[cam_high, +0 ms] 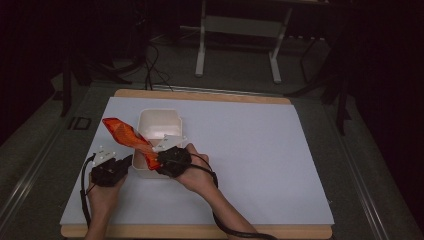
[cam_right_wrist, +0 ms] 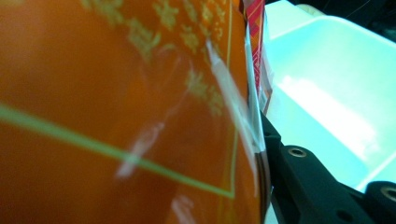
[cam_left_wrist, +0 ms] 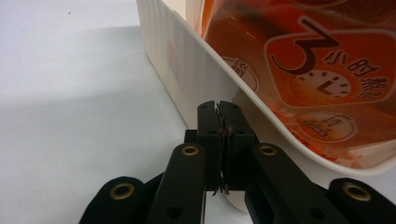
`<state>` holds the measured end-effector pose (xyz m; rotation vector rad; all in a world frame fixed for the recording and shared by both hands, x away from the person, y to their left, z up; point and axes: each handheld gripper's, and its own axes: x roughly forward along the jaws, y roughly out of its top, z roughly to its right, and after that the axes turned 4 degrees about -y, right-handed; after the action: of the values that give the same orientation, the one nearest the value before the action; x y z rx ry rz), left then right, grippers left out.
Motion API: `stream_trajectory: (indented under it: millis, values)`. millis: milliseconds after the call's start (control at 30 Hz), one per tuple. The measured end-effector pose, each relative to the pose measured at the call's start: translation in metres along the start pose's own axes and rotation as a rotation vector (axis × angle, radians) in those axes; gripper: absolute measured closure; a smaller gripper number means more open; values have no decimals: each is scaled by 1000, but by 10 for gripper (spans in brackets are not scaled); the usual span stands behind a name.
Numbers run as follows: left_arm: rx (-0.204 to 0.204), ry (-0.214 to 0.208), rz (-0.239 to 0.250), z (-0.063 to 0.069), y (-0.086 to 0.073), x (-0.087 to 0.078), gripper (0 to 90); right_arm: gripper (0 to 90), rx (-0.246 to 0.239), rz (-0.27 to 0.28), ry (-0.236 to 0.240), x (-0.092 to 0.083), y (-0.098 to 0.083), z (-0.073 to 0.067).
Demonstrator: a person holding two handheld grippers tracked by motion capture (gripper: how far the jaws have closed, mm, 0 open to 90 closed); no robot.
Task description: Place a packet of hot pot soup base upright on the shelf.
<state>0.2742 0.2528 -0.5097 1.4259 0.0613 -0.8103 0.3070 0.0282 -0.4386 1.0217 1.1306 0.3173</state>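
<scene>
My white mat (cam_high: 240,150) is flat. The white plastic box (cam_high: 159,125) is smooth and boxy. My right gripper (cam_high: 162,159) pinches the shiny orange bag (cam_high: 127,137) (crinkly) over it. My left gripper (cam_left_wrist: 219,109) is squeezed together, empty, beside the box.

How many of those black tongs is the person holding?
2: the left tongs pinch the white tub's near-left corner; the right tongs grip an orange packet over it.
</scene>
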Motion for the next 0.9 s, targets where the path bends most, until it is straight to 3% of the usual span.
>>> stream_trajectory:
  millis: [167,233,333,433,500,533,633,800,900]
  values:
    - [-3,6,4,-1,-1,-1,858,706,-9,6,11,1,-5,2]
    - [-18,14,9,-3,-1,-1,788,684,-31,36,-3,-2,-5,1]
    - [-27,20,15,-5,-2,-1,742,516,-46,55,20,-7,-7,6]
    - [-26,27,17,-4,-2,-1,716,382,-54,37,14,-10,-11,11]
    - [-23,34,15,-4,-2,-1,706,348,-54,36,6,-12,-12,13]
    - [-22,37,16,-4,-2,-1,700,281,-33,34,19,-14,-15,15]
    - [-22,39,15,-4,-2,-1,689,187,-27,52,15,-19,-18,15]
    - [-22,40,17,-5,-3,-1,681,166,-19,82,47,-30,-19,14]
    - [-20,42,16,-5,-2,-1,678,126,-39,81,54,-39,-22,14]
